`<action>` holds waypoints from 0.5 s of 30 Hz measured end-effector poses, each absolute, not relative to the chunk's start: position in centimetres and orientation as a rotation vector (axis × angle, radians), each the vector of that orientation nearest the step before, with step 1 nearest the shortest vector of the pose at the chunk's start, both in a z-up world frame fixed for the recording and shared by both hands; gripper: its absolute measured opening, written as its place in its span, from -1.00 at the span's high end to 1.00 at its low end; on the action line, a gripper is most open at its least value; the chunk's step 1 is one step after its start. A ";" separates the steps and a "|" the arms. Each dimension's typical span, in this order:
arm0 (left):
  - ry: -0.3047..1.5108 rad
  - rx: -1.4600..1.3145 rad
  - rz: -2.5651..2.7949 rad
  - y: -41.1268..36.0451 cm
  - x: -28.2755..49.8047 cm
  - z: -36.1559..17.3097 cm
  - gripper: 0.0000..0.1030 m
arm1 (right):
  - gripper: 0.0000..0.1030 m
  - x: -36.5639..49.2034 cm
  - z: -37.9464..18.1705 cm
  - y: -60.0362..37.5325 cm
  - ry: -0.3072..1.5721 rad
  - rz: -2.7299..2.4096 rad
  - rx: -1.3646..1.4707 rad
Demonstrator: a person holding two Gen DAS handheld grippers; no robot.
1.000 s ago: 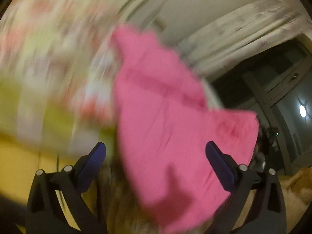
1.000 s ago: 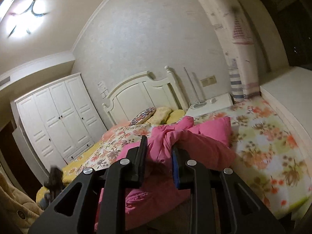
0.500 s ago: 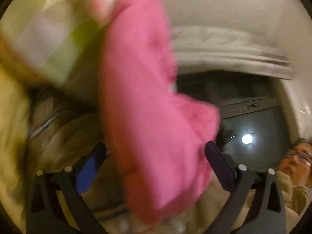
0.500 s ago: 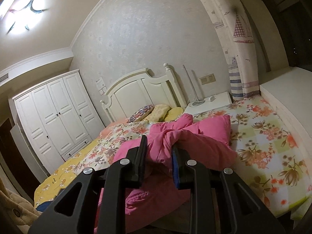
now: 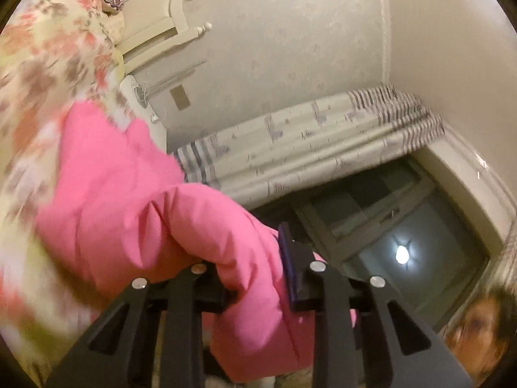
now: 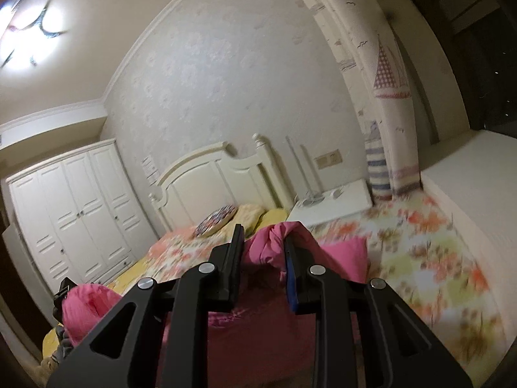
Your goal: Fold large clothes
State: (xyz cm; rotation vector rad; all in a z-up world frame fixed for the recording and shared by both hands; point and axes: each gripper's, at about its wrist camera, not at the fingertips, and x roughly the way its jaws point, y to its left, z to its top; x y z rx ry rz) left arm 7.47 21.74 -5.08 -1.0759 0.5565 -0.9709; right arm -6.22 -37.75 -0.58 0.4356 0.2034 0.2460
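The left gripper (image 5: 252,268) is clamped on a bunched fold of the pink garment (image 5: 135,207), which bulges between and over its fingers; only the blue-padded finger (image 5: 286,265) shows, the other lies under the cloth. The right gripper (image 6: 263,258) pinches a raised ridge of the same pink garment (image 6: 342,258), its jaws narrowed onto the fabric. The garment lies heaped on the floral bedspread (image 6: 420,252), near the foot end, well away from the white headboard (image 6: 210,177).
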 end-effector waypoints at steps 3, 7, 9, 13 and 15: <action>0.593 -1.129 -0.890 20.1 15.1 -4.5 0.50 | 0.53 0.4 0.5 -39.3 0.239 0.204 0.458; 0.685 -1.168 -0.697 17.9 25.4 -5.5 0.45 | 0.53 12.2 -0.2 -40.9 0.361 0.101 0.474; 0.730 -1.165 -0.622 17.0 29.3 -7.1 0.40 | 0.53 17.5 -2.0 -41.5 0.435 0.043 0.483; 0.850 -1.184 -0.501 16.5 36.1 -12.4 0.23 | 0.34 24.6 -7.8 -42.6 0.607 -0.040 0.513; 0.875 -1.254 -0.514 17.0 37.4 -13.8 0.12 | -0.05 25.8 -10.9 -44.1 0.660 -0.030 0.620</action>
